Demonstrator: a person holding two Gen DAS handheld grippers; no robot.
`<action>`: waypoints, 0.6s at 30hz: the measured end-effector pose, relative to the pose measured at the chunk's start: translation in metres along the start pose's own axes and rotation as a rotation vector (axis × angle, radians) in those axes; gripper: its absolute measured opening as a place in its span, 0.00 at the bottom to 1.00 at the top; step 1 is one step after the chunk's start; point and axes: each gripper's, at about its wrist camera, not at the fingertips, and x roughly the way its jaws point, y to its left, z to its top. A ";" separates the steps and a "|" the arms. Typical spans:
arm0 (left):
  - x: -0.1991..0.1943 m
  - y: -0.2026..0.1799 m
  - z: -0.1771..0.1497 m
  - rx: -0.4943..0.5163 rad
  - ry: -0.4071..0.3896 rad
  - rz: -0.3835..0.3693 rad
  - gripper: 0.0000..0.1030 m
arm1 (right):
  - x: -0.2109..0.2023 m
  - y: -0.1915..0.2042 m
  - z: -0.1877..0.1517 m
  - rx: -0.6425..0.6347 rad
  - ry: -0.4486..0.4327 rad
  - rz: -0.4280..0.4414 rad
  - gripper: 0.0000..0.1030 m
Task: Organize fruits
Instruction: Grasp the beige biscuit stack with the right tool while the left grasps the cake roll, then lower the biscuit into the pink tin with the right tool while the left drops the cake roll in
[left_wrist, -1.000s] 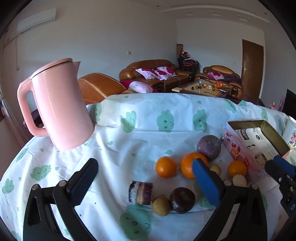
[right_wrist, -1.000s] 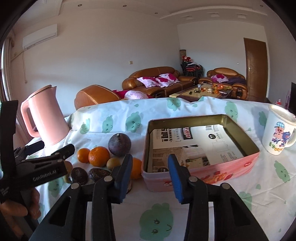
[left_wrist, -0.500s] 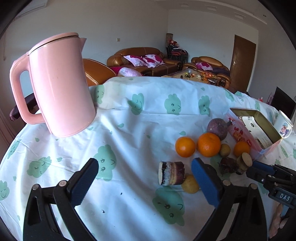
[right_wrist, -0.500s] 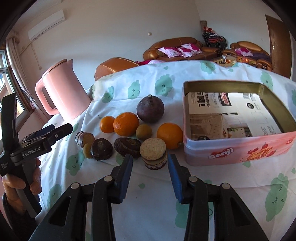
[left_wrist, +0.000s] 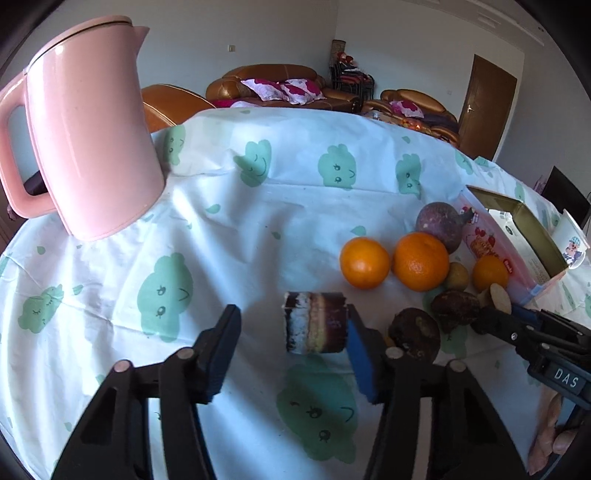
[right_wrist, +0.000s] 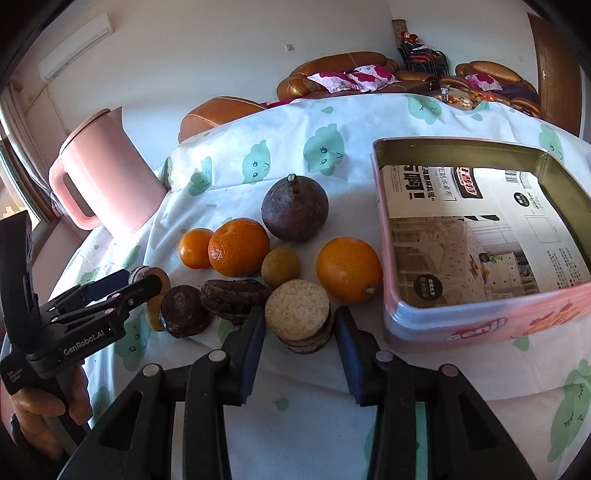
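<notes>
Left tongs (left_wrist: 291, 347) and right tongs (right_wrist: 299, 341) both gape open, angled low

Left gripper (left_wrist: 291, 347) open; striped cut piece (left_wrist: 315, 322) between pads, touching right pad (left_wrist: 360, 354); oranges (left_wrist: 364, 263) beyond.

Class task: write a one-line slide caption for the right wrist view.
Open right gripper straddles a cut sugarcane piece beside oranges and an open tin.

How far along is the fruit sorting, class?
Done: nothing; the tin holds only a printed sheet. In hand: right gripper open around the cut stalk piece, left gripper open by the striped piece. Left: all the fruit, still on the cloth.
</notes>
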 end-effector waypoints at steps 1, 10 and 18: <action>0.000 -0.003 -0.001 0.012 0.001 -0.008 0.31 | -0.001 -0.001 -0.001 -0.004 0.000 0.007 0.37; -0.026 0.001 0.003 -0.056 -0.170 -0.038 0.31 | -0.044 0.001 -0.003 -0.044 -0.167 0.092 0.37; -0.047 -0.045 0.010 0.003 -0.281 -0.091 0.31 | -0.094 -0.036 0.017 -0.066 -0.365 -0.131 0.37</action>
